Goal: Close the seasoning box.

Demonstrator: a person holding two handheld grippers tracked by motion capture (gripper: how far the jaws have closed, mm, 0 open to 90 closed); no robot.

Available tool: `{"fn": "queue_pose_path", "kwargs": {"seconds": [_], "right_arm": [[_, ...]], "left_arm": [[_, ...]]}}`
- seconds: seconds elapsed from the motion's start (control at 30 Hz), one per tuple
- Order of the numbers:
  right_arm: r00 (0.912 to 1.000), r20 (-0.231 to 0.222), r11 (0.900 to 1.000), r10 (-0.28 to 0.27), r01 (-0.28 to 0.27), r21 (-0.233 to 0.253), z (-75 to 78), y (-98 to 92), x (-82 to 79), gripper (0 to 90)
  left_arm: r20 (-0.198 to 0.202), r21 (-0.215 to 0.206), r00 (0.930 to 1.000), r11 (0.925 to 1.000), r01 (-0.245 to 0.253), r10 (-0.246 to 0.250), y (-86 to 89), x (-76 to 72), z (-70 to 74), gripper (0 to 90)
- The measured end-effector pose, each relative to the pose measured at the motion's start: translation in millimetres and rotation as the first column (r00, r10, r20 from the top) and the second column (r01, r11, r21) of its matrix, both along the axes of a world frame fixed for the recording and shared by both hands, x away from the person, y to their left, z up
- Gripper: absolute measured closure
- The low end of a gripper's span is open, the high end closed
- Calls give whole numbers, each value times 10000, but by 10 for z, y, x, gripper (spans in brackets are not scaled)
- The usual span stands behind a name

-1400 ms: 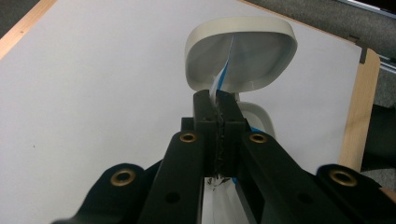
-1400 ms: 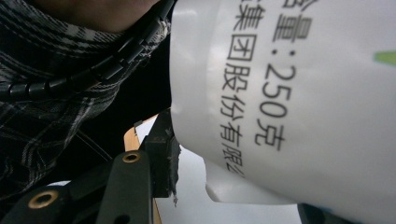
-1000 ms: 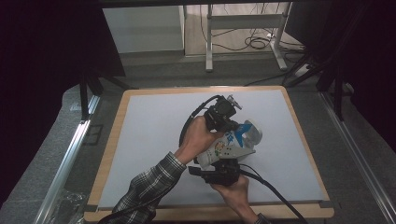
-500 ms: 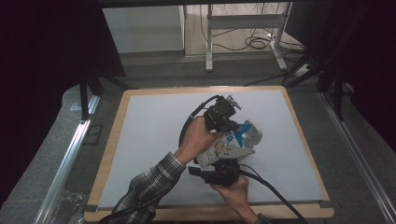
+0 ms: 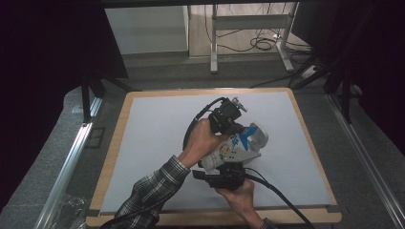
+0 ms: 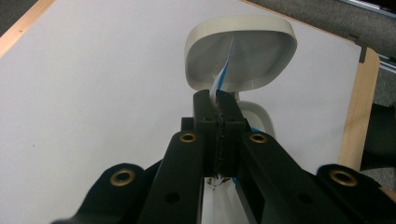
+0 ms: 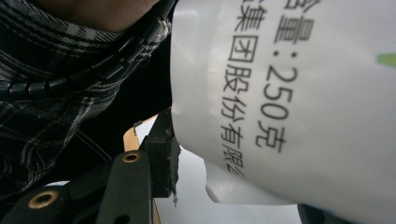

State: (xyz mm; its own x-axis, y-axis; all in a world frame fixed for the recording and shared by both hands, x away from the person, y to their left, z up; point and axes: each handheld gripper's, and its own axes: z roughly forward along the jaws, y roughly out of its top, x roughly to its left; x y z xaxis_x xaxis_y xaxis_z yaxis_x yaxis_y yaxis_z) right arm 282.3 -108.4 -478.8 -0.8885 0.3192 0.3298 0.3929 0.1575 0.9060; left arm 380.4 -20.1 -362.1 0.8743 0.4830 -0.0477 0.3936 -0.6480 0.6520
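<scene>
A white pouch (image 5: 228, 151) with blue and green print is held over the white board between my two grippers. My left gripper (image 5: 237, 128) grips its upper end; in the left gripper view my left gripper (image 6: 216, 100) has its jaws shut on a thin white-and-blue edge of the pouch (image 6: 223, 70). Just beyond that edge stands a white mug (image 6: 240, 51), its open mouth facing the camera, also seen as the mug (image 5: 259, 136) in the high view. My right gripper (image 5: 225, 171) holds the pouch's lower end. In the right gripper view the printed pouch (image 7: 289, 93) sits between the jaws of my right gripper (image 7: 233, 182).
The white board (image 5: 153, 138) has a wooden rim (image 5: 112, 157) and lies on a grey surface. A plaid sleeve (image 5: 150, 193) reaches in from the bottom. Black cables (image 5: 277, 195) trail from both grippers. Metal rails (image 5: 71, 157) run along the left and right sides.
</scene>
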Motion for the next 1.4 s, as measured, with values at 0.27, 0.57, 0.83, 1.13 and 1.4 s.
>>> {"fn": "queue_pose_path", "kwargs": {"seconds": [0.27,0.57,0.83,1.13,1.4], "right_arm": [[10000,-7,10000,-5,5,25,-4,5,-2,537],[10000,21,10000,-42,42,67,0,0,1,533],[10000,-61,9999,-50,50,99,3,-2,-2,532],[9999,-84,9998,-72,74,178,7,-3,-2,527],[9999,-48,9998,-99,100,176,12,-6,1,527]], "left_arm": [[-30,20,10000,10000,1,-1,-1,3,-3,896],[-34,81,10000,10000,27,-26,-21,5,4,897],[-19,121,10000,9999,26,-25,-31,2,4,896],[-46,185,10000,9998,52,-52,-45,9,10,896],[-52,190,10000,9998,1,0,-54,12,14,897]]}}
